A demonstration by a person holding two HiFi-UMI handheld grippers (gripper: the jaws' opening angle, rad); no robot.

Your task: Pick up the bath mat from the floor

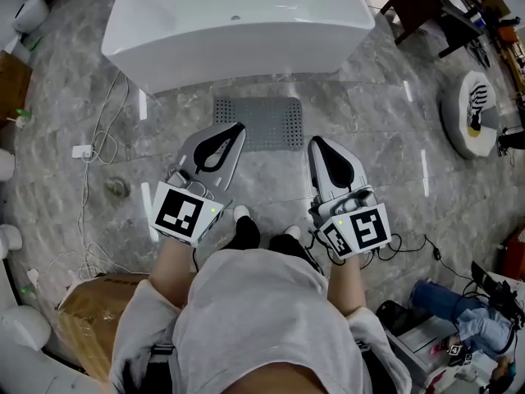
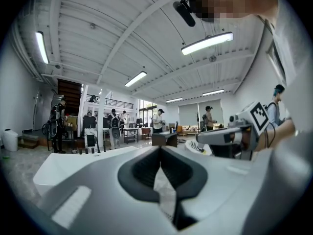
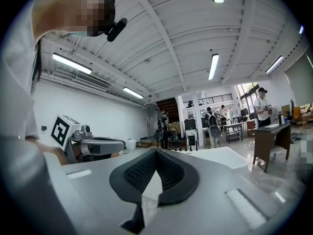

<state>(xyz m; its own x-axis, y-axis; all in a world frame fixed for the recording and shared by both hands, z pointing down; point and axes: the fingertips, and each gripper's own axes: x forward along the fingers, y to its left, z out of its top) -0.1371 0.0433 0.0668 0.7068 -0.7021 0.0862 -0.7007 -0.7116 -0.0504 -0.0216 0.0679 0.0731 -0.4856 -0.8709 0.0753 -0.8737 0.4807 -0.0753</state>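
The bath mat (image 1: 258, 121), a grey rectangle dotted with small holes, lies flat on the grey marbled floor (image 1: 385, 162), its far long edge just beside the base of the white bathtub (image 1: 238, 23) and its near long edge facing the person's shoes (image 1: 246, 232). All four edges of the mat show, apart from the near left corner, which the tip of the left gripper (image 1: 235, 128) overlaps in the head view; the tip of the right gripper (image 1: 315, 143) sits just off the near right corner. Both grippers are held up in front of the person and point forward at the tub, one on each side of the mat. Each claw is pressed together at the tips with nothing between the jaws. Bare floor runs between the mat's near edge and the shoes, and a strip of it lies open on either short side. Further left, white cables (image 1: 98, 138) loop over the tiles, and a cardboard box (image 1: 90, 310) stands near the person's left side. Well to the right are a round white object (image 1: 472, 113) and a dark table (image 1: 426, 2)
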